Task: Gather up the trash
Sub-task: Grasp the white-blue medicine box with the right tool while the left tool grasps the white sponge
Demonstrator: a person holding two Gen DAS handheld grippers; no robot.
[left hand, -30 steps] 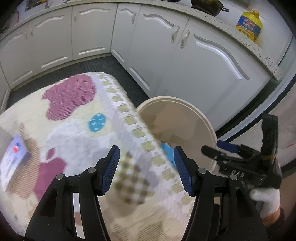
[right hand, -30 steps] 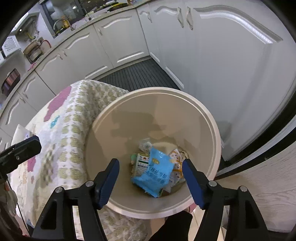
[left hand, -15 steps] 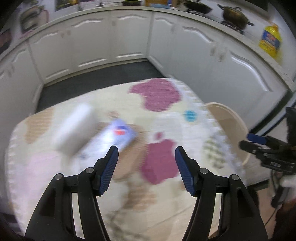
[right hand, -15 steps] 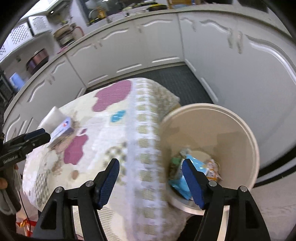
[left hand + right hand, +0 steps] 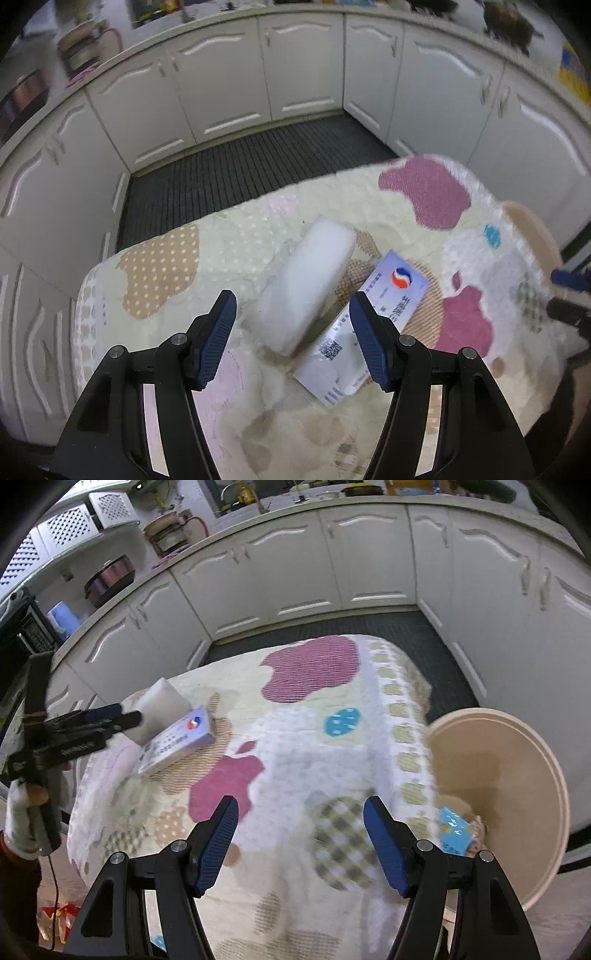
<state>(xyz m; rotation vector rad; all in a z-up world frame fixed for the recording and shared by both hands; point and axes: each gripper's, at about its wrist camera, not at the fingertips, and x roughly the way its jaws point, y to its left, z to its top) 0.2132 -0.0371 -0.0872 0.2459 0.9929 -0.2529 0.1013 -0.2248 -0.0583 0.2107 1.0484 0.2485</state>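
Here the bin point(image 5: 517, 775) holds a blue packet point(image 5: 456, 830) and wrappers; both grippers spread, empty.

Left wrist view: steeply downward, close over the surface point(image 5: 258, 236), white block point(image 5: 306, 284) and printed box point(image 5: 373, 325) just ahead. Right wrist view: downward from farther right, bin point(image 5: 517, 760) at right edge. Shared: same surface point(image 5: 317, 738), block point(image 5: 162, 705), box point(image 5: 177, 742), cabinets point(image 5: 295, 576) behind.
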